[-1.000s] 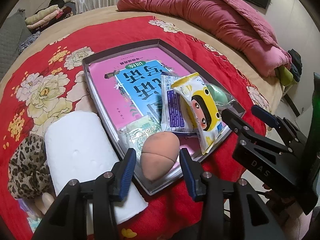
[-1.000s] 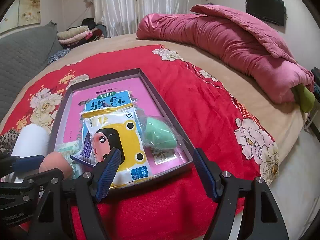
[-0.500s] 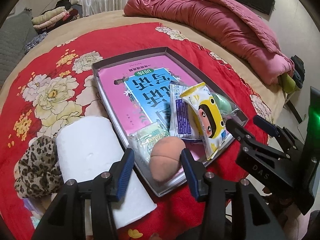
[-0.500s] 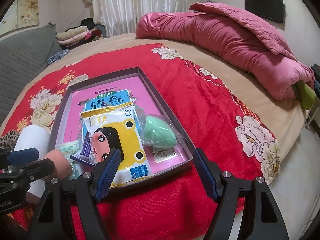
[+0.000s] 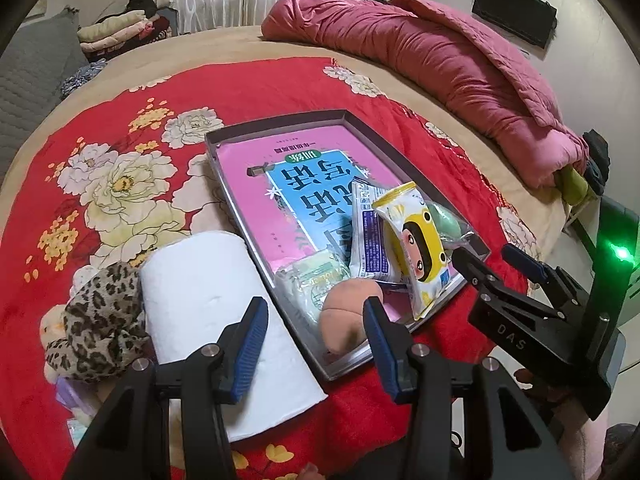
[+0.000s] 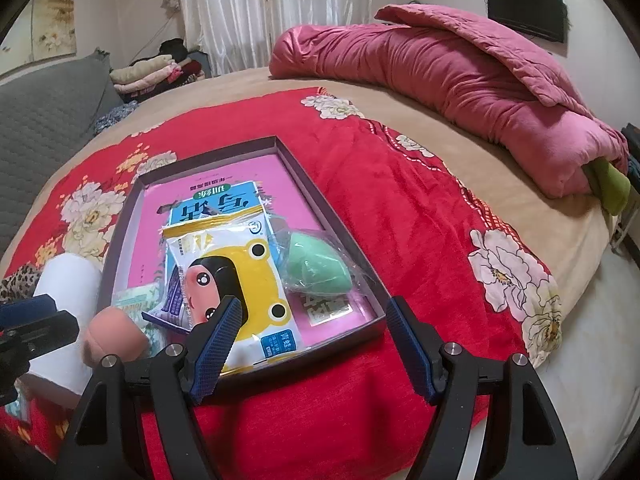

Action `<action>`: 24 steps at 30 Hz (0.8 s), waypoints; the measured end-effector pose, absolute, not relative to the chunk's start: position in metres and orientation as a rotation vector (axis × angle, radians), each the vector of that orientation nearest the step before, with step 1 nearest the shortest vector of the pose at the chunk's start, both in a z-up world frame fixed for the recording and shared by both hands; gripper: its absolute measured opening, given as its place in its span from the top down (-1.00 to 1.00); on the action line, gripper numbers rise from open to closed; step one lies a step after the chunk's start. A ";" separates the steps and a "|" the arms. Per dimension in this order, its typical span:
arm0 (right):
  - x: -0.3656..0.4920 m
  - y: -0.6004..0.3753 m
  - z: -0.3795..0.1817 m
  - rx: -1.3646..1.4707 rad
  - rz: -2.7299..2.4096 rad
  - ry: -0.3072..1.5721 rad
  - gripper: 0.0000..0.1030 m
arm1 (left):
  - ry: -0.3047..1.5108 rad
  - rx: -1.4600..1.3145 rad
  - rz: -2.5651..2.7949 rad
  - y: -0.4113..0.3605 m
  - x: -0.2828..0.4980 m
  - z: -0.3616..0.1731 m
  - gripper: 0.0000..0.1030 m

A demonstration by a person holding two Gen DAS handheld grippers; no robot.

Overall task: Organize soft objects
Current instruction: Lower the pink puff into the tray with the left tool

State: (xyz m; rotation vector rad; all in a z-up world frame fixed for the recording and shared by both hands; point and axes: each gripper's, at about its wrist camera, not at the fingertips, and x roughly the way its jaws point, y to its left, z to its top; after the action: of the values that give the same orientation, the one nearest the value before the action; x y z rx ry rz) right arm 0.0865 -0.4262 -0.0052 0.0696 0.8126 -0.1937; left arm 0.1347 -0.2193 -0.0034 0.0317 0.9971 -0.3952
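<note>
A grey tray on the red floral bedspread holds a pink book, a yellow cartoon packet, a blue-white packet, a bagged green sponge and a green wipes pack. A peach sponge lies in the tray's near corner. My left gripper hovers just above and behind it, open, its pads clear of the sponge. At the tray's near right edge my right gripper stands wide open with nothing in it. It also shows in the left wrist view.
A white paper roll lies left of the tray, with a leopard-print cloth beside it. A rolled pink quilt lies across the far side of the bed. The bed's edge drops off at the right.
The left gripper's jaws widened a little around the peach sponge, then it drew back and up. The sponge stayed in the tray. The right gripper kept still.
</note>
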 end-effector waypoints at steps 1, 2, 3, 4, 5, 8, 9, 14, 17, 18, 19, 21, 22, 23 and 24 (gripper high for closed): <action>0.086 -0.426 -0.005 0.068 -0.194 0.811 -0.47 | 0.989 0.029 -0.391 -0.218 0.133 -0.001 0.04; 0.086 -0.425 -0.004 0.066 -0.195 0.810 -0.47 | 0.978 0.024 -0.386 -0.216 0.132 0.002 0.04; 0.086 -0.424 -0.003 0.064 -0.194 0.808 -0.47 | 0.973 0.020 -0.386 -0.214 0.130 0.004 0.04; 0.085 -0.424 -0.002 0.062 -0.194 0.805 -0.47 | 0.970 0.017 -0.386 -0.213 0.129 0.005 0.04; 0.085 -0.423 -0.001 0.057 -0.194 0.802 -0.47 | 0.967 0.016 -0.380 -0.211 0.127 0.007 0.04; 0.084 -0.420 0.002 0.048 -0.194 0.794 -0.47 | 0.962 0.006 -0.374 -0.206 0.125 0.010 0.04; 0.083 -0.419 0.003 0.047 -0.196 0.788 -0.47 | 0.965 0.000 -0.371 -0.203 0.124 0.010 0.04; 0.080 -0.409 0.012 0.031 -0.186 0.769 -0.47 | 0.966 -0.018 -0.359 -0.195 0.119 0.013 0.04; 0.077 -0.399 0.017 0.011 -0.172 0.762 -0.47 | 0.960 -0.017 -0.354 -0.190 0.114 0.016 0.04; 0.077 -0.396 0.019 0.004 -0.166 0.758 -0.47 | 0.959 -0.016 -0.352 -0.188 0.112 0.017 0.04; 0.077 -0.392 0.021 -0.005 -0.159 0.754 -0.47 | 0.958 -0.015 -0.351 -0.187 0.111 0.018 0.04; 0.076 -0.386 0.025 -0.022 -0.149 0.745 -0.47 | 0.957 -0.019 -0.347 -0.183 0.108 0.019 0.04; 0.075 -0.383 0.027 -0.031 -0.148 0.740 -0.47 | 0.956 -0.021 -0.347 -0.181 0.106 0.019 0.04; 0.074 -0.381 0.029 -0.034 -0.148 0.737 -0.47 | 0.954 -0.024 -0.343 -0.179 0.104 0.020 0.04; 0.073 -0.379 0.031 -0.035 -0.146 0.733 -0.47 | 0.951 -0.025 -0.338 -0.177 0.102 0.021 0.04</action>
State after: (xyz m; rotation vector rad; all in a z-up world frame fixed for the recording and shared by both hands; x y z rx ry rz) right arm 0.0732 -0.3794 0.0311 -0.0345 0.7335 -0.1458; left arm 0.1024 -0.1774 0.0210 -0.0250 0.9512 -0.3376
